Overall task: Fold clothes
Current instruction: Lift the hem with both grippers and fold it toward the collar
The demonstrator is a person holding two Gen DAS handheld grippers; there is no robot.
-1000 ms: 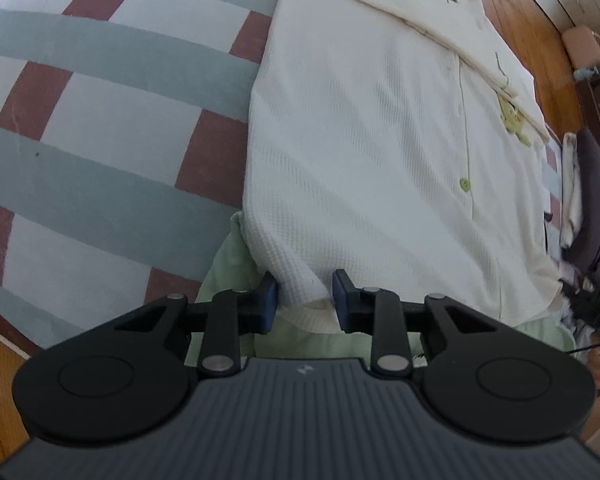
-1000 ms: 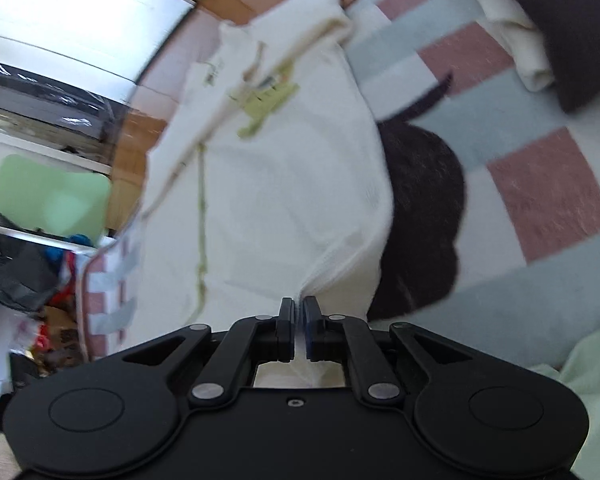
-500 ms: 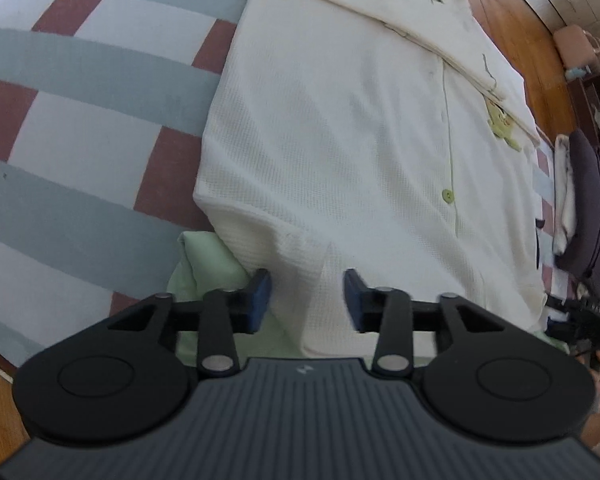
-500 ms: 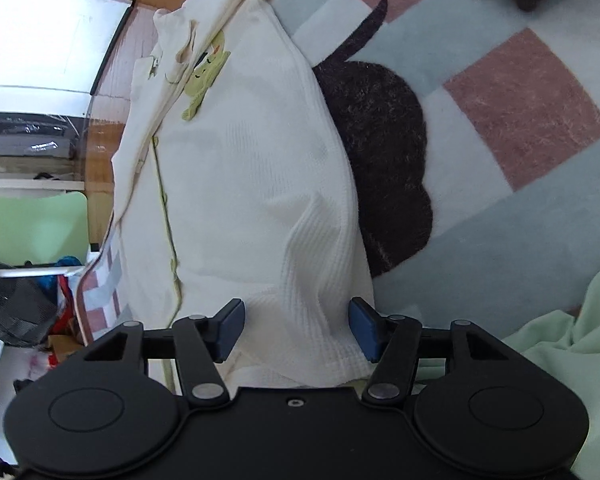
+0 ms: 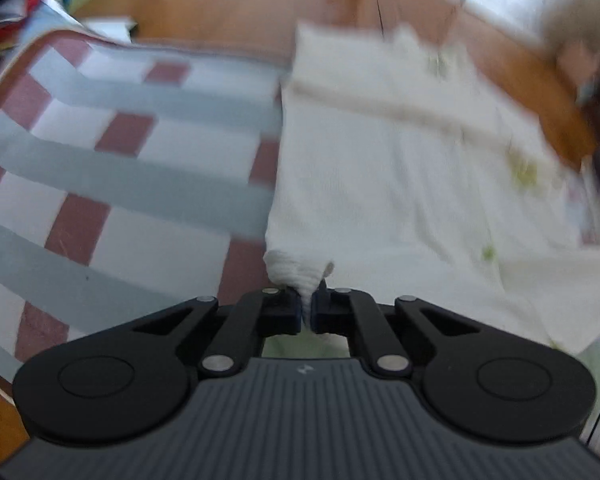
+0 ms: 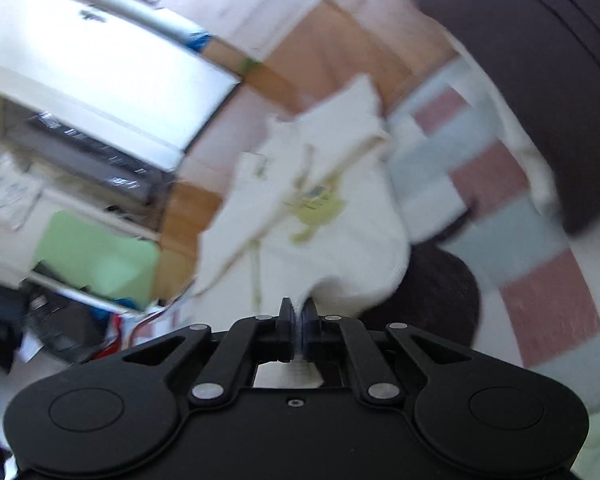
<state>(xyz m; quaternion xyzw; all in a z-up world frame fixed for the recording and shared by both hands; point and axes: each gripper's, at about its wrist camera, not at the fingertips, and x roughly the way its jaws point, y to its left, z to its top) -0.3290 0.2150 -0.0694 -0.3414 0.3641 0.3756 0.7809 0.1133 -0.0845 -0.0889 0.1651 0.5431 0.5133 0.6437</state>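
Since half a second ago both grippers, then spread wide over the hem, have clamped down on the cloth and lifted it.

In the left wrist view, the left gripper (image 5: pixel 308 307) has its jaws pressed together on a bunched near corner of the cream shirt (image 5: pixel 400 184), and a small wad of waffle-textured fabric stands up just above the pads. The shirt stretches away from the grip across the checked blanket (image 5: pixel 112 168) of grey-blue, white and dull red. Its far end with the collar lies near the wooden floor (image 5: pixel 236 12). Blurred green buttons run along its right part. A strip of pale green cloth (image 5: pixel 304 346) shows beneath the fingers.

In the right wrist view, the right gripper (image 6: pixel 299 330) is likewise pinched tight on the other near corner of the cream shirt (image 6: pixel 340 240), which rises from the pads in a fold. A green printed figure (image 6: pixel 314 214) sits on the chest. A dark garment (image 6: pixel 440 292) lies on the blanket just right of the shirt, and a dark cushion (image 6: pixel 540 80) fills the upper right. The picture is motion-blurred.
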